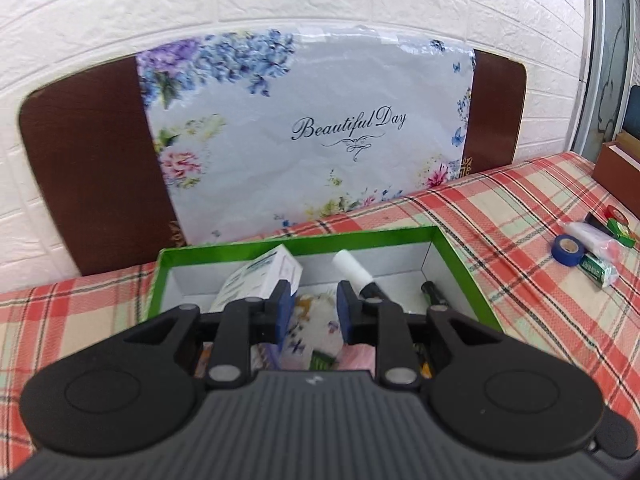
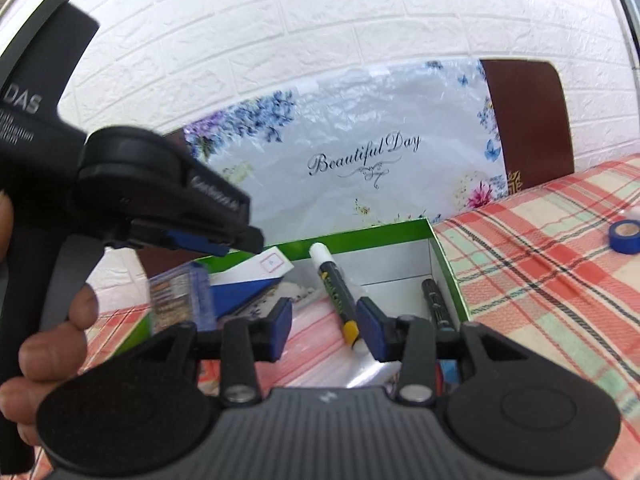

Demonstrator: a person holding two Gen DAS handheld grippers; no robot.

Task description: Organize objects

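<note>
1. Left wrist view: left tongs [image 1: 314,308] hover over the green box [image 1: 460,258], blue pads parted by a moderate gap with nothing between them. The box sits on a plaid-covered tabletop [image 1: 500,248] and already holds one tilted white carton [image 1: 266,276], one white-capped marker [image 1: 356,272], one dark marker [image 1: 434,294] and a floral packet [image 1: 316,320].

2. Same view, loose pile [image 1: 592,250] at far right, well apart from the box: one blue tape roll [image 1: 567,250], one red roll, one white bag, and what look like two or three green packets. These seem left to sort.

3. Right wrist view: right tongs [image 2: 325,328] are also above the box, parted and gripping nothing; the white-capped marker lies just beside the right pad. The left tongs appear at upper left, side-on, so their opening cannot be judged here. One clear-blue case [image 2: 182,300] leans at the box's near left corner.

4. Judgement: to do the step well, lift clear of the box walls before swinging right, then take the tape roll across its rim, squarely.
</note>
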